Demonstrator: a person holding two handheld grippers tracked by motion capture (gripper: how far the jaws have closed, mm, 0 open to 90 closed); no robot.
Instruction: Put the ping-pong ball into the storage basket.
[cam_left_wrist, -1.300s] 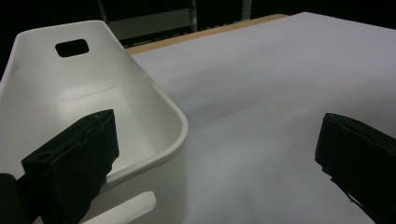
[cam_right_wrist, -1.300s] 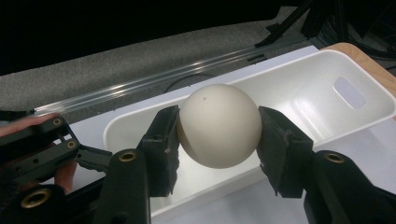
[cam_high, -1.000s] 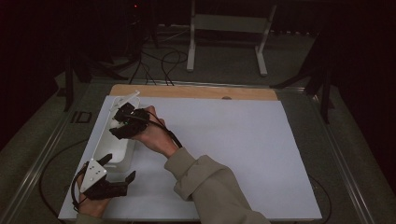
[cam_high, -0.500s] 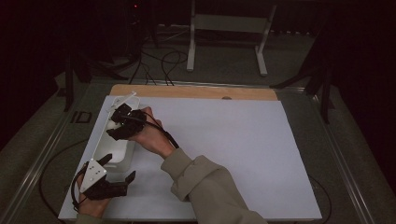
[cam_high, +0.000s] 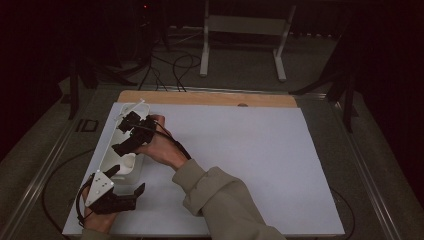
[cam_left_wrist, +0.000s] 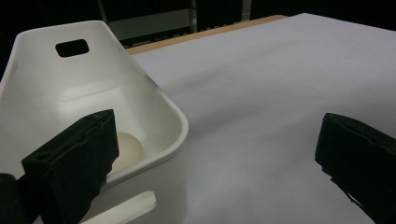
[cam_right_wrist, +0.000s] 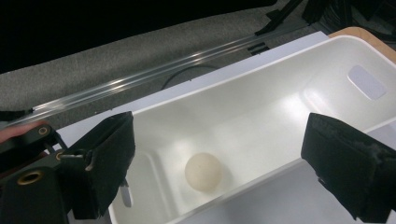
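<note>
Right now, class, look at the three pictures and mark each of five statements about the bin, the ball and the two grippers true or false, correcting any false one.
1. A pale ball lies inside the white bin. True.
2. The right gripper is clamped on the ball. False: its jaws stand wide apart above the bin, and the ball lies loose on the bin floor.
3. The left gripper is open. True.
4. The bin stands at the right edge of the white table sheet. False: it stands along the left edge.
5. The bin is full of balls. False: one ball can be seen in it.
</note>
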